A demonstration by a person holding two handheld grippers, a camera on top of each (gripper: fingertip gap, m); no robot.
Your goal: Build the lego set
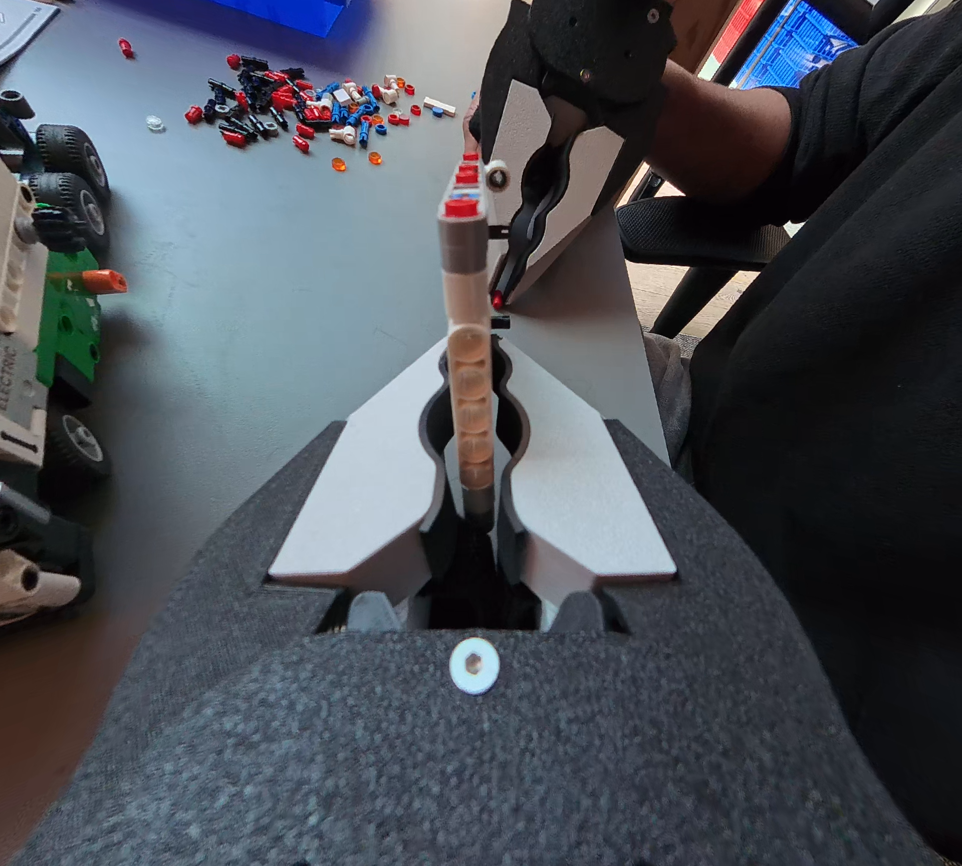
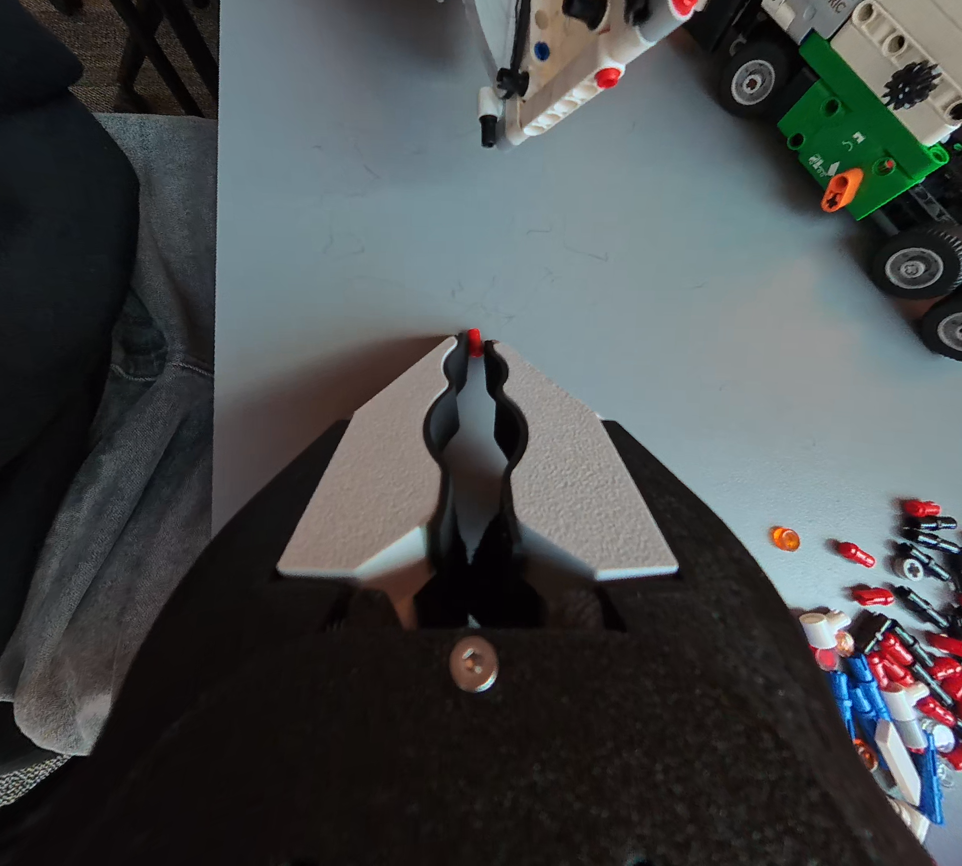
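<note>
Lego beam (image 1: 465, 268) in left tool (image 1: 471, 352), loose pins (image 1: 307, 110) beyond.

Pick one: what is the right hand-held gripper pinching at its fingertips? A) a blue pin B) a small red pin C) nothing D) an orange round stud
B: in the right wrist view the right hand-held gripper is shut on a small red pin at its very tips, above the grey table; the left wrist view shows the same red piece there.
</note>
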